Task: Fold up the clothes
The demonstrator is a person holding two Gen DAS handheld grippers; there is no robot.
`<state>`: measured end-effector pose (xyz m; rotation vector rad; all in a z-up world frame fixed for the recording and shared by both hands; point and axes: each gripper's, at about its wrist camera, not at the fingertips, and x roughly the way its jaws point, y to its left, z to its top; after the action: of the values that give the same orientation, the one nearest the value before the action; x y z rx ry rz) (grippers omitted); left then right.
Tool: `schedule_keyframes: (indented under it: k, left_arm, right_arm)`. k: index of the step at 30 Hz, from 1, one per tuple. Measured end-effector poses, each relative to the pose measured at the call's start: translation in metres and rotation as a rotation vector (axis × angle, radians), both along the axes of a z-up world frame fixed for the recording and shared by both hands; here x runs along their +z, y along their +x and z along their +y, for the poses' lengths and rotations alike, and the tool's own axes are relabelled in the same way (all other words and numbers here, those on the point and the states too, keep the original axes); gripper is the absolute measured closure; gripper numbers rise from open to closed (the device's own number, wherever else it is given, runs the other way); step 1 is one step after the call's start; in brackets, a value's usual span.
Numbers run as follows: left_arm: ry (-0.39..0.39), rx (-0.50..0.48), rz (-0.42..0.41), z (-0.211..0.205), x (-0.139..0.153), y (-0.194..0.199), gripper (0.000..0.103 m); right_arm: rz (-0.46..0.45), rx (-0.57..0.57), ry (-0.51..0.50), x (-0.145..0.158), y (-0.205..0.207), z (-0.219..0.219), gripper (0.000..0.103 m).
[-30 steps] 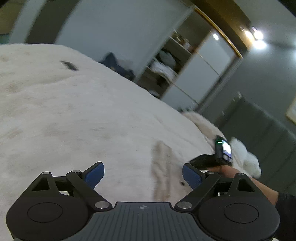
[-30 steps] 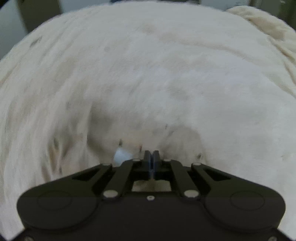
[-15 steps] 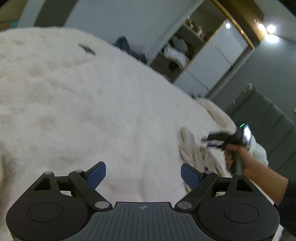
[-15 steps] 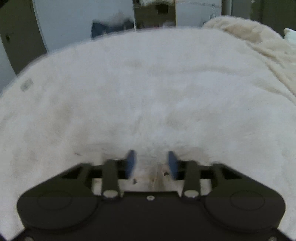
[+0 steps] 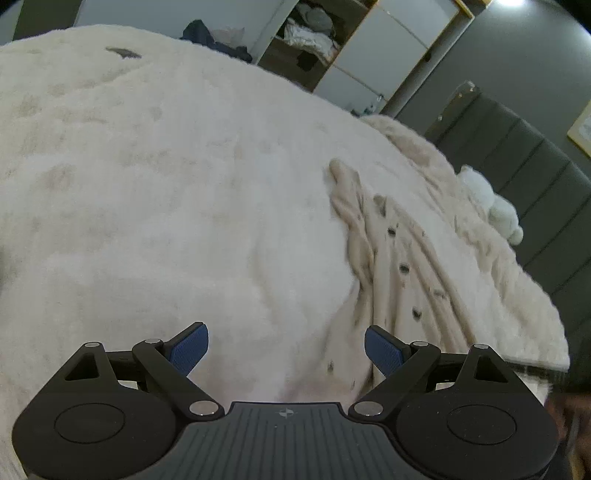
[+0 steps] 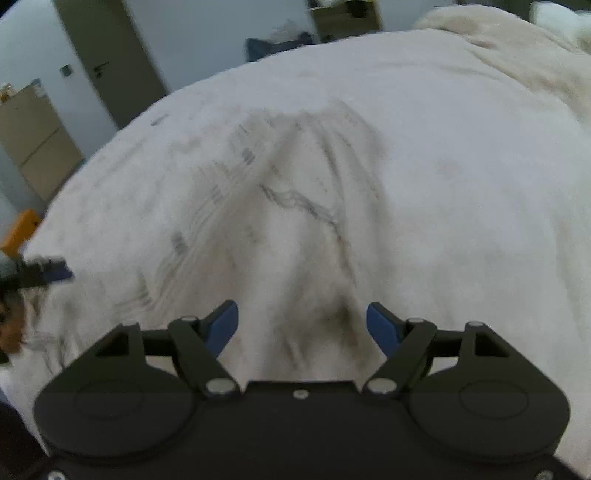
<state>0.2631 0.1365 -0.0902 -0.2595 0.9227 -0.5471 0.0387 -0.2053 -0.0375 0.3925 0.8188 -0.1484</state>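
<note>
Left hand-held gripper [image 5: 286,349] sits at bottom centre of left wrist view, blue pads [image 5: 190,349] spread wide, jaws opening slightly, nothing btwn them but the fluffy white bed cover [image 5: 155,192]. The garment [image 5: 391,266], a cream buttoned piece w/ dark buttons, lies rumpled on the bed, right of centre in that view, running from mid-frame down to just beside the right pad. A beige blanket [image 5: 476,229] is bunched along the right edge of the bed, w/ a white plush toy [image 5: 491,203] next to it at the grey headboard [image 5: 535,162]. Open wardrobe shelves [image 5: 310,33] at top centre. Right hand-held gripper [image 6: 302,328] at bottom centre of right wrist view: jaws opening, pads apart, no cloth pinched; pic is blurred, pale fabric w/ dark streaks below. Left hand-held gripper also shows at left edge there.
</note>
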Motion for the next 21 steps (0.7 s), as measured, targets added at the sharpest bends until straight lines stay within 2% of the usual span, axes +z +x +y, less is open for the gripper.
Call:
schedule_keyframes:
  k: [2, 3, 6, 8, 10, 13, 16, 19, 21]
  left_arm:
    - [0.081, -0.026, 0.012, -0.001, -0.008, -0.008, 0.013]
    - [0.09, -0.043, 0.017, 0.0, -0.009, -0.011, 0.013]
    - [0.1, -0.057, 0.039, 0.011, -0.009, -0.022, 0.015]
    - [0.02, 0.055, 0.062, 0.042, -0.001, -0.041, 0.015]
    - [-0.018, 0.128, 0.064, 0.072, 0.015, -0.065, 0.015]
    - [-0.074, 0.176, 0.026, 0.1, 0.043, -0.102, 0.014]
    - [-0.133, 0.21, 0.033, 0.111, 0.057, -0.134, 0.012]
    - [-0.198, 0.227, 0.105, 0.095, 0.048, -0.144, 0.012]
    - [-0.231, 0.217, 0.192, 0.071, 0.026, -0.143, 0.012]
  right_arm:
    - [-0.004, -0.049, -0.029, -0.027, -0.034, 0.006, 0.028]
    - [-0.017, -0.049, -0.051, -0.033, -0.041, 0.008, 0.028]
    - [-0.03, 0.014, -0.137, -0.018, -0.039, 0.024, 0.028]
    - [-0.043, 0.081, -0.149, 0.0, -0.034, 0.025, 0.028]
    - [-0.064, 0.142, -0.176, 0.02, -0.033, 0.02, 0.026]
    - [-0.084, 0.168, -0.228, 0.046, -0.044, -0.004, 0.021]
    - [-0.062, 0.112, -0.207, 0.051, -0.061, -0.034, 0.021]
    - [-0.079, 0.012, -0.136, 0.045, -0.081, -0.062, 0.021]
    - [-0.115, -0.045, -0.101, 0.037, -0.096, -0.071, 0.022]
